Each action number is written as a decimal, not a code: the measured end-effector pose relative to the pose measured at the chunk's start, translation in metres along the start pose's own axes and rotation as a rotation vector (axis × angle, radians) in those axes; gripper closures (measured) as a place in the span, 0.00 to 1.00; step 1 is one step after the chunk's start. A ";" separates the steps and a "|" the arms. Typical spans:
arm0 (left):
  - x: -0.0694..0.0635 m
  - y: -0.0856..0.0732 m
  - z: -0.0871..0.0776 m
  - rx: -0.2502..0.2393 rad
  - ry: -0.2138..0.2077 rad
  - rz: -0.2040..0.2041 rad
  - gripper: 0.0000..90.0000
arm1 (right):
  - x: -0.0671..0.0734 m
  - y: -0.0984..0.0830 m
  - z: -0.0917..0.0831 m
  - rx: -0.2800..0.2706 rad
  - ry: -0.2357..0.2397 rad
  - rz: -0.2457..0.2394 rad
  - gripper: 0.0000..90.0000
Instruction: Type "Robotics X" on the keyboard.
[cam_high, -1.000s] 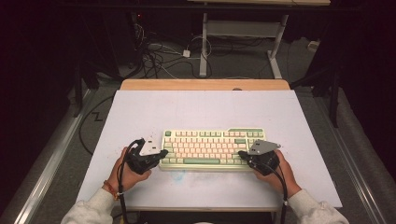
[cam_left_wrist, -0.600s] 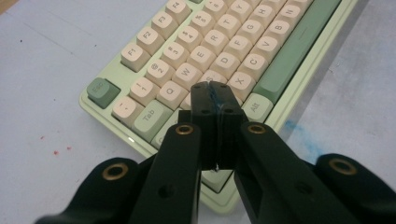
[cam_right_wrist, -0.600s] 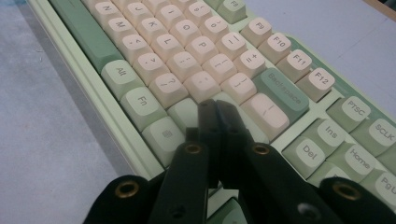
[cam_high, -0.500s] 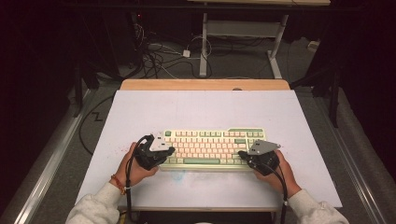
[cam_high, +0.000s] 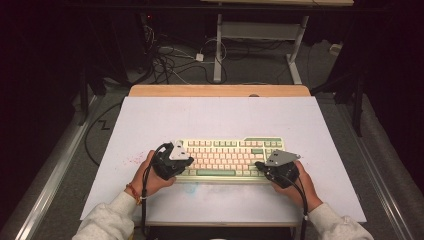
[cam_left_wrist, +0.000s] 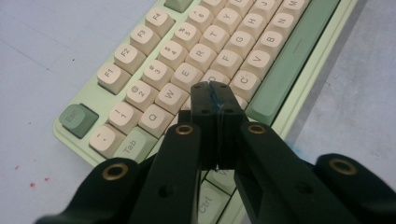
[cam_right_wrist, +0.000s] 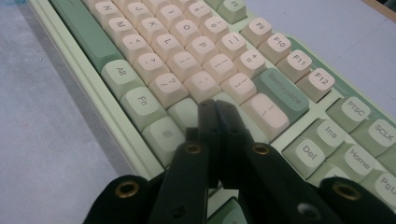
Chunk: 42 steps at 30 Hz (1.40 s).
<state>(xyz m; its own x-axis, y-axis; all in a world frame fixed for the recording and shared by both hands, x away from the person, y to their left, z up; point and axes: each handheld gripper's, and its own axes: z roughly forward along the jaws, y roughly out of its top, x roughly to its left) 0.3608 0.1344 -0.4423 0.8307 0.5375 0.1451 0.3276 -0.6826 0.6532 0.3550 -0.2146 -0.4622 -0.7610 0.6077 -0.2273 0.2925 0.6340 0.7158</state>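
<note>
A pale green keyboard (cam_high: 227, 156) with cream and green keys lies on the white table sheet (cam_high: 220, 120). My left gripper (cam_high: 175, 162) hovers over the keyboard's left end, jaws pressed together with nothing between them; in the left gripper view its tips (cam_left_wrist: 214, 91) sit above the home-row keys of the keyboard (cam_left_wrist: 187, 60), beside the green space bar (cam_left_wrist: 289, 60). My right gripper (cam_high: 272, 169) is shut and empty over the right end; its tips (cam_right_wrist: 217, 107) rest over the keys near Backspace (cam_right_wrist: 282, 93).
The sheet covers a wooden tabletop (cam_high: 220, 90) whose far edge shows. Beyond it stand a white desk frame (cam_high: 260, 35) and tangled cables (cam_high: 170, 60) on the floor. Small red specks (cam_high: 132, 159) mark the sheet left of the keyboard.
My left gripper has slid rightward from beside the keyboard's left edge onto its left keys. The right gripper has stayed put.
</note>
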 end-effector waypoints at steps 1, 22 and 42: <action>0.000 0.001 0.001 0.002 -0.003 0.001 0.96 | 0.000 0.000 0.000 0.000 0.000 0.000 1.00; -0.006 0.011 0.019 0.032 -0.040 0.036 0.96 | 0.000 0.000 0.000 -0.001 0.000 -0.002 1.00; -0.006 0.012 0.022 0.040 -0.040 0.044 0.95 | 0.000 0.000 0.000 -0.002 -0.001 -0.002 1.00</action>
<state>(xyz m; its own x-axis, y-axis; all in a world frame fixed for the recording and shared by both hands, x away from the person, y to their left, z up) 0.3693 0.1121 -0.4520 0.8617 0.4870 0.1427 0.3076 -0.7248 0.6164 0.3549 -0.2147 -0.4624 -0.7608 0.6069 -0.2297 0.2897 0.6343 0.7167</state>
